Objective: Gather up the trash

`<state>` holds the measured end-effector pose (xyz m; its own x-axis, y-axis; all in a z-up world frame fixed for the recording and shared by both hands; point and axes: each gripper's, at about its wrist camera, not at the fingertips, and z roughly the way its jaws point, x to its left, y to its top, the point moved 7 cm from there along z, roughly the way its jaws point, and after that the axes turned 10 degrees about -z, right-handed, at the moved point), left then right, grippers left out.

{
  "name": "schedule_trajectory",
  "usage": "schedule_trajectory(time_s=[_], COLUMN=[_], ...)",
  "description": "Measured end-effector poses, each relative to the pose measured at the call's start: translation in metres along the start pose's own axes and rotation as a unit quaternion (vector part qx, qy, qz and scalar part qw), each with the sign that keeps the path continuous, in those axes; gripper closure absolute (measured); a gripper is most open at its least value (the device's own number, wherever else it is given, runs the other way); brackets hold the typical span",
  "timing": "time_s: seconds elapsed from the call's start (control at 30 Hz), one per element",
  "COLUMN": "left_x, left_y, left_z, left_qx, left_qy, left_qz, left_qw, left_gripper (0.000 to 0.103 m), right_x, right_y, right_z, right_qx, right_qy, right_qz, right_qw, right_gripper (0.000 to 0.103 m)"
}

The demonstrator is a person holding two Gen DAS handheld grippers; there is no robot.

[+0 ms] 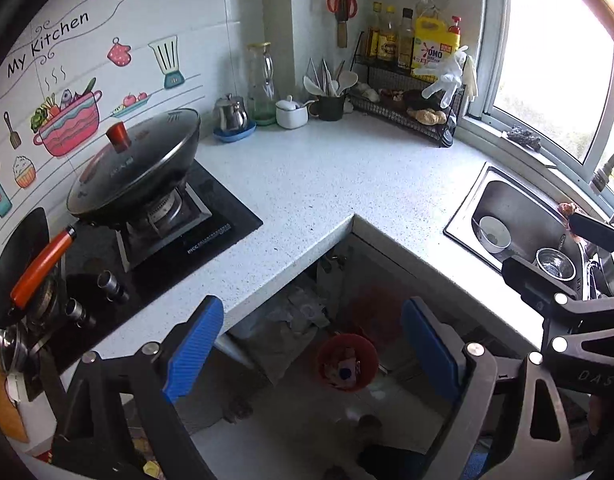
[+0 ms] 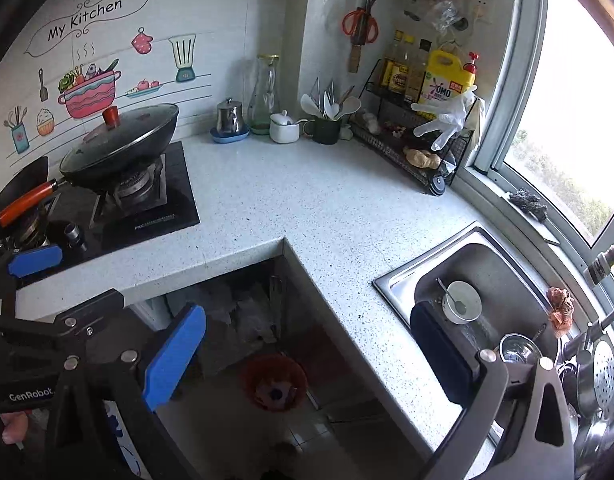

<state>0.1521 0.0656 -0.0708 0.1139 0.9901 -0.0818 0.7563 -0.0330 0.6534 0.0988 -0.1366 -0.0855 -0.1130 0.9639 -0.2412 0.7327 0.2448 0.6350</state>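
Over on the far left, beyond the left jaw, a lidded wok (image 1: 137, 170) sits on the black gas hob (image 1: 167, 240), its orange handle (image 1: 43, 266) angling down toward the knobs. Behind it the tiled wall carries a "My Kitchen" sticker (image 1: 47, 42). Sweeping right, the speckled white countertop (image 1: 327, 184) wraps an L around the corner: a steel pot on a blue dish (image 1: 232, 118), a glass jug (image 1: 262, 82), a white sugar bowl (image 1: 292, 112), a dark cup of utensils (image 1: 330, 98), then a wire rack (image 1: 407, 108) with bottles, a yellow detergent jug (image 1: 433, 46) and a pale glove (image 1: 449, 76) draped over its edge. Red scissors (image 1: 341, 0) hang on the wall above. Far right, under the bright window, the steel sink (image 1: 507, 208) holds a white bowl (image 1: 494, 234) and a small metal cup (image 1: 555, 264).

Now the jaws. The left gripper (image 1: 311, 354) stands wide apart, blue pads clear of everything, nothing between them. Straight down through that gap, on the floor in the open recess under the counter, sits the red trash bin (image 1: 347, 362) with scraps inside, well below the fingers. The right gripper (image 2: 307, 360) is spread wide too and empty; from its camera the bin lies between its pads, far beneath, and its right pad hangs over the sink's near edge
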Motion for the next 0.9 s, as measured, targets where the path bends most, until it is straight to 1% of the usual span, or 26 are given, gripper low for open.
schedule_trajectory(time_s=[0.1, 0.4, 0.57, 0.7, 0.9], left_x=[0.004, 0.012, 0.014, 0.014, 0.011], left_y=[-0.001, -0.021, -0.034, -0.041, -0.045], left_z=[-0.02, -0.063, -0.074, -0.08, -0.089], left_qx=[-0.009, -0.026, -0.025, -0.026, -0.034], left_qy=[-0.013, -0.032, -0.046, -0.046, -0.051], left_qz=[0.01, 0.028, 0.027, 0.027, 0.024], left_qw=[0.9998, 0.9988, 0.9983, 0.9982, 0.9978], left_gripper=[0.013, 0.013, 0.013, 0.013, 0.013], right_x=[0.0, 0.015, 0.022, 0.025, 0.026], right_y=[0.0, -0.015, -0.024, -0.031, -0.034], right_z=[-0.015, -0.053, -0.065, -0.071, -0.077], right_qx=[-0.011, -0.016, -0.011, -0.009, -0.013], right_qy=[-0.021, -0.045, -0.054, -0.058, -0.057], right_qz=[0.004, 0.029, 0.033, 0.034, 0.031], right_qw=[1.0, 0.998, 0.998, 0.998, 0.998], right_gripper=[0.001, 0.001, 0.001, 0.001, 0.001])
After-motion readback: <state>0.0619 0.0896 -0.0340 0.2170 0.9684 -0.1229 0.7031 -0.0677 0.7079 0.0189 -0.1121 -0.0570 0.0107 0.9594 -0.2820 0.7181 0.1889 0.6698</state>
